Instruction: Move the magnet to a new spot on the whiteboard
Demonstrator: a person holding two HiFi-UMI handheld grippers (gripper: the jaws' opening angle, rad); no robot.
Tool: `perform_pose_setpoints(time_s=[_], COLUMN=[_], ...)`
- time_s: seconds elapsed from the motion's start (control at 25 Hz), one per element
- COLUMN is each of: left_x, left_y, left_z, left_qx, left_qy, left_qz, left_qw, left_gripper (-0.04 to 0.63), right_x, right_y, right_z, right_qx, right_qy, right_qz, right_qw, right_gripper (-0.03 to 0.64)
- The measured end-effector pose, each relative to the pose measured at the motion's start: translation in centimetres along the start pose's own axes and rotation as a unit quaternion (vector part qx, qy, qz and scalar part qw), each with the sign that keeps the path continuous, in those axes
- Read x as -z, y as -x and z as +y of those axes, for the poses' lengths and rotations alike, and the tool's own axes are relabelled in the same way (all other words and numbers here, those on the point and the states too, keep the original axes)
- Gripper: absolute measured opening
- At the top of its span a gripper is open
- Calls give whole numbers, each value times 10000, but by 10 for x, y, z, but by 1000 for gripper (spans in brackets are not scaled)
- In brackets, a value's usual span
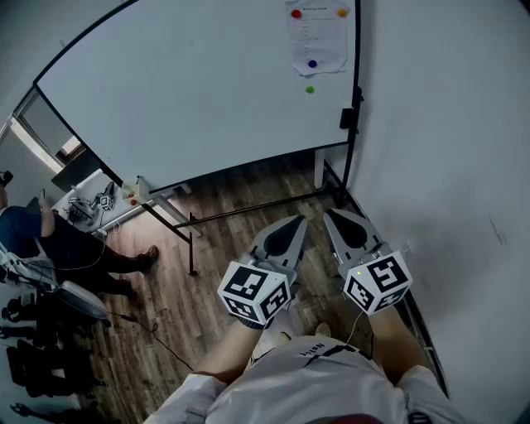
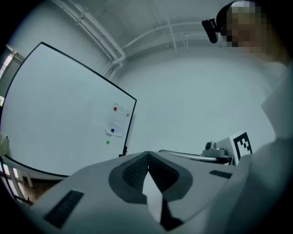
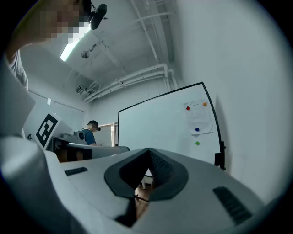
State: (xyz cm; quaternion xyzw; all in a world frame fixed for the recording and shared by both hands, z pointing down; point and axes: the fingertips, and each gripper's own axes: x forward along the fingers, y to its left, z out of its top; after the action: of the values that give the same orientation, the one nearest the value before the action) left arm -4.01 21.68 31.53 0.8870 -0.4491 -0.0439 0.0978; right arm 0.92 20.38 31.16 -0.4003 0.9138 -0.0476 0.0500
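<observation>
A large whiteboard [image 1: 190,91] on a wheeled stand fills the far side of the head view. At its upper right a paper sheet [image 1: 316,37] is pinned by a red magnet [image 1: 296,13], an orange magnet [image 1: 342,12] and a blue magnet [image 1: 312,63]. A green magnet [image 1: 310,89] sits alone on the board just below the sheet. My left gripper [image 1: 300,221] and right gripper [image 1: 330,215] hang side by side near my body, well short of the board, both shut and empty. The left gripper view shows the green magnet [image 2: 108,142], and the right gripper view shows the green magnet [image 3: 197,143].
A black clip or holder [image 1: 349,118] is on the board's right frame. The stand's black legs [image 1: 248,211] cross the wooden floor ahead. A white wall [image 1: 447,149] is close on the right. A person [image 1: 58,244] sits at a cluttered desk at the left.
</observation>
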Motion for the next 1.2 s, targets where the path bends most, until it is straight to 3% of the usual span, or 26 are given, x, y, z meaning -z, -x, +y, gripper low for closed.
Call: perform_pose_setpoints(time_s=[0.52, 0.76, 1.0, 1.2], left_x=[4, -1, 3, 12], left_y=[-14, -25, -38, -57], left_z=[-3, 6, 4, 2], left_qx=[-69, -273, -418, -422], left_qy=[-10, -82, -124, -77], left_qz=[51, -36, -66, 61], left_qw=[10000, 9996, 9990, 9991], left_gripper=[11, 11, 12, 11], right_x=[-13, -19, -5, 1], right_y=[10, 17, 18, 12], right_z=[-18, -55, -67, -84], right_qx=[-38, -69, -260, -168], right_qy=[-246, -1087, -980, -763], right_qz=[-288, -440, -232, -142], right_qw=[9993, 9931, 9946, 9968], right_gripper=[11, 11, 11, 11])
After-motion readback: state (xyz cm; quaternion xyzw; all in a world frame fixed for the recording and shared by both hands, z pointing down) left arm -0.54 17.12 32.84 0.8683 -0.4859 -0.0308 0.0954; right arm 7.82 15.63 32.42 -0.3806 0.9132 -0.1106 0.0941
